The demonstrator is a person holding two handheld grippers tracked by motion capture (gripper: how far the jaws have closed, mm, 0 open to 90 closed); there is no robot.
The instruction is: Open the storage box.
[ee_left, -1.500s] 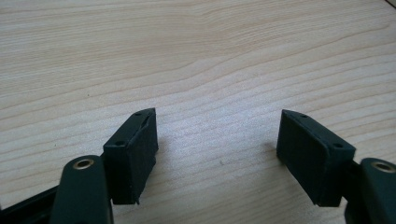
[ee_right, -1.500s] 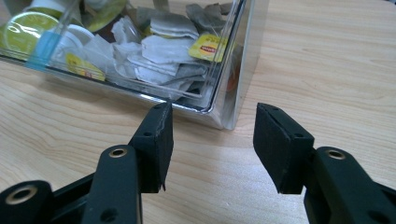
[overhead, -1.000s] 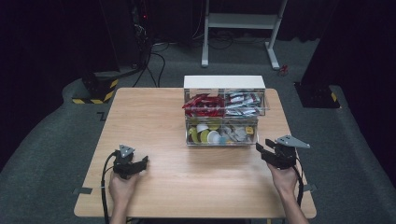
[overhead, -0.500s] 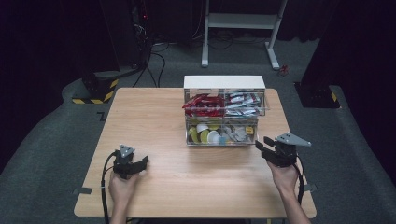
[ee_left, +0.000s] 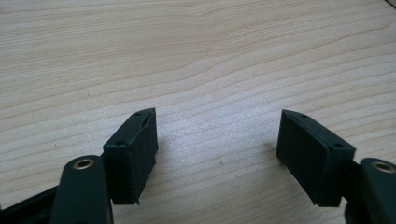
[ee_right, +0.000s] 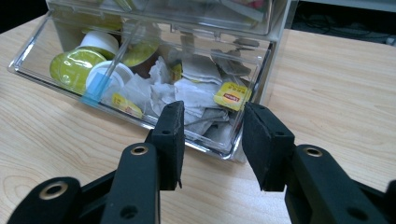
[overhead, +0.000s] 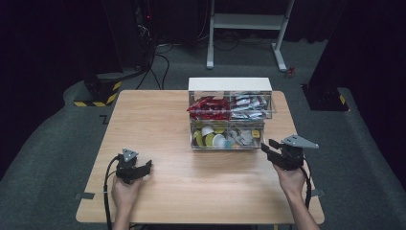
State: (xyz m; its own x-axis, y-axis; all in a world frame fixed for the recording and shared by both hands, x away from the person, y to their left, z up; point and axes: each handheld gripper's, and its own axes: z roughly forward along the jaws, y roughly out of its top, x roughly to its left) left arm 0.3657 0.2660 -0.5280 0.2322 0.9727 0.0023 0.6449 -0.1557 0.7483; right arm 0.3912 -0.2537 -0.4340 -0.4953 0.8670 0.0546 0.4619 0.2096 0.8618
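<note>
**Right gripper at open lower drawer**

Left gripper (ee_left: 217, 154) rests on the wooden table (overhead: 158, 120), jaws spread, empty. Right gripper (ee_right: 212, 133), jaws just narrowing with nothing between them, faces the pulled-out clear drawer (ee_right: 140, 119) holding tea bags (ee_right: 196, 93) and capsules (ee_right: 74, 65).

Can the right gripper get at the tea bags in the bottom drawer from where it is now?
Probably yes. The right gripper points at the tea bags, the bottom drawer is pulled out with its top uncovered, and nothing sits between them. Its jaws have just been closing, nothing between them.

Light wooden table (overhead: 158, 120), clear drawer organizer (overhead: 230, 112) standing on its far middle, lower drawer (ee_right: 140, 93) pulled open
</note>
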